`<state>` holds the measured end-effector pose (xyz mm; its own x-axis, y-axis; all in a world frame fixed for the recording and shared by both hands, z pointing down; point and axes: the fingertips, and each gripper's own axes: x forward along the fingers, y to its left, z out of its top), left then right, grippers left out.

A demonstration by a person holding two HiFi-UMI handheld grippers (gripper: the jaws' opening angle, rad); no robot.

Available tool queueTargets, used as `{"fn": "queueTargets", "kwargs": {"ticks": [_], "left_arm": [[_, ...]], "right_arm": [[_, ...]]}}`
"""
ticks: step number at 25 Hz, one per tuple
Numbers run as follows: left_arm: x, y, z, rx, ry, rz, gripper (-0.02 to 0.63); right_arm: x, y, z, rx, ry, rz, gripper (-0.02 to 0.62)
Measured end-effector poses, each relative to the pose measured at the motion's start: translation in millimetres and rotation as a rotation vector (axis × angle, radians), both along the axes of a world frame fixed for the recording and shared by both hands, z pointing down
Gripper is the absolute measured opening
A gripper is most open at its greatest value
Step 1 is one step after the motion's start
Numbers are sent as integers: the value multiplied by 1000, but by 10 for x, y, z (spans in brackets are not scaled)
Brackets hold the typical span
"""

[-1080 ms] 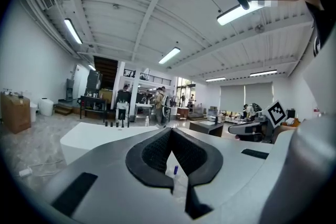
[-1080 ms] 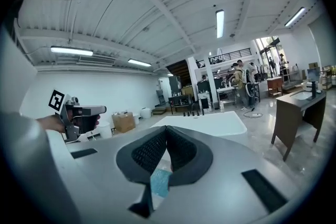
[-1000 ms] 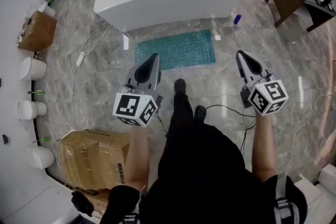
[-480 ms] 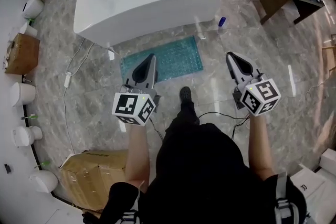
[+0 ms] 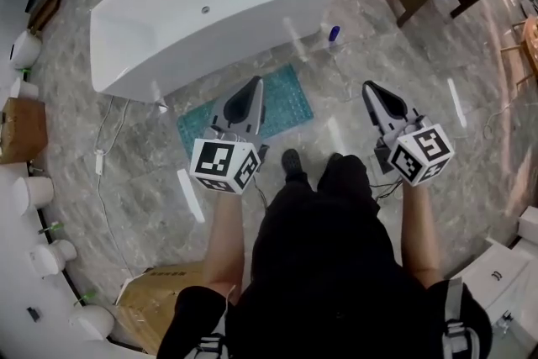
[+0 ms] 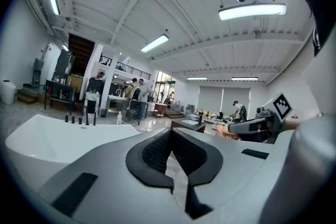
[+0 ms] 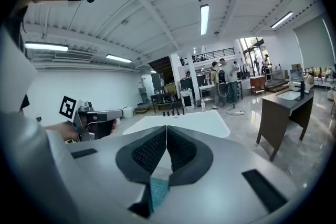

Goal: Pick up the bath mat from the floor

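The left gripper [image 5: 255, 83] is hanging over the bath mat [image 5: 290, 101], the right gripper [image 5: 368, 87] off the mat's right side; both are pinching shut on nothing.

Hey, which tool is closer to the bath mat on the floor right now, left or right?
Left. In the head view the left tool is held above the bath mat, overlapping its middle, while the right tool is off to the mat's right, beyond its edge.
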<state>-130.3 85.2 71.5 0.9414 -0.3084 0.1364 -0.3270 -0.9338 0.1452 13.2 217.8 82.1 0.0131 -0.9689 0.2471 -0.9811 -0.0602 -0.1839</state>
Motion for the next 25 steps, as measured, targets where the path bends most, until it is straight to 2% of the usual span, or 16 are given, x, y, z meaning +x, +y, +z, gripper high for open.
{"fn": "queueTargets", "kwargs": {"ticks": [4,8,14,18,25], "left_arm": [[284,-43,101,-14,-26,10,2],[539,-74,272,-35,-48,-37,2],[972,-416,368,-46,-83,-183,2],[1193,-573,386,-73,-90,-301,2],[1508,-438,595,-137,-100,-491,2]], "right_arm": [[239,-212,139,-28,-35,-18,14],[514,-503,337,-65,-50,-113,14],[1031,-1150,550,-91,-93,-274,14],[1237,-1510,674,-133,-126,-408,14],[1410,-1839,1044,-248,-192,-640,14]]}}
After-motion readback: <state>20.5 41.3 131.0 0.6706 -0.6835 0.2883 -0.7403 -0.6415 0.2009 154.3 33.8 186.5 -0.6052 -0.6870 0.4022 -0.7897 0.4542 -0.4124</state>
